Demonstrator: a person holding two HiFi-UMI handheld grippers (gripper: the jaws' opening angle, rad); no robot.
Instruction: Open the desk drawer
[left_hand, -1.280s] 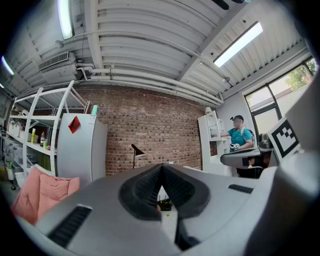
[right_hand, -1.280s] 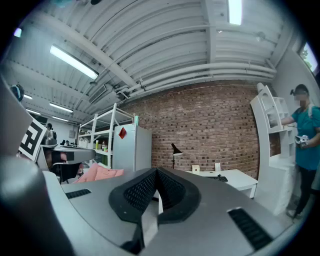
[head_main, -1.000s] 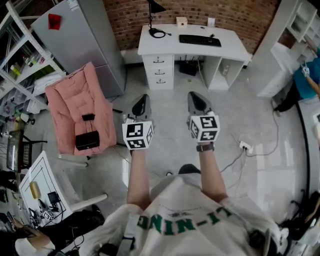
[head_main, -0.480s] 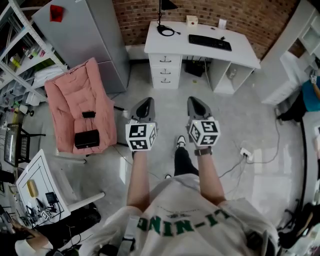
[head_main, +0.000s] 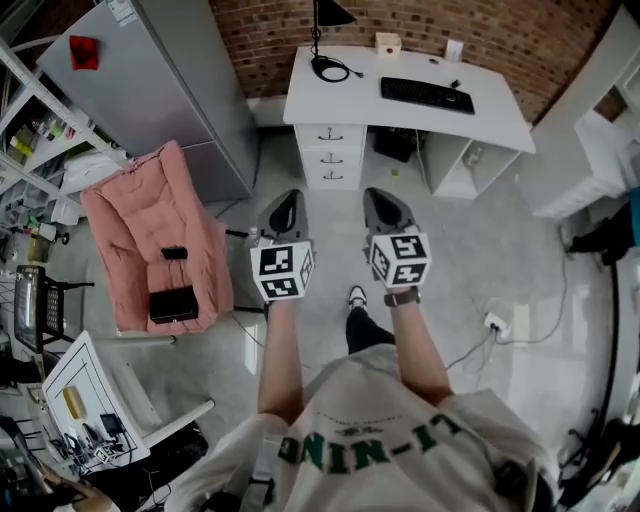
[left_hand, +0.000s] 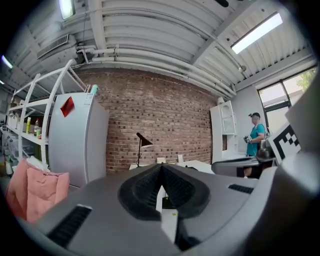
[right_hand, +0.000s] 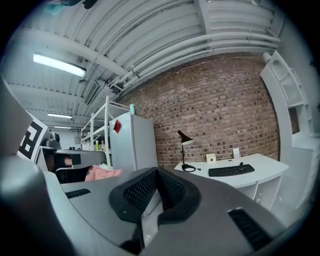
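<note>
The white desk (head_main: 490, 122) stands against the brick wall at the top of the head view. Its stack of three drawers (head_main: 328, 155) sits under its left end, all closed, each with a small dark handle. Both grippers are held side by side above the floor, well short of the desk and pointing towards it. My left gripper (head_main: 289, 196) is shut with nothing in it, and its jaws (left_hand: 161, 168) meet at the tip. My right gripper (head_main: 376, 193) also looks shut and empty (right_hand: 156, 171). The desk top (right_hand: 250, 175) shows far off in the right gripper view.
A keyboard (head_main: 427, 95) and a black lamp (head_main: 325, 14) are on the desk. A grey fridge (head_main: 170, 80) and a pink armchair (head_main: 150, 240) stand to the left, beside metal shelving. A power strip (head_main: 492, 322) with cable lies on the floor at right. A person (left_hand: 255, 136) stands far right.
The desk has drawn nearer and sits lower in the head view. Both grippers have travelled forward together towards it, still shut. A leg and shoe now show below them.
</note>
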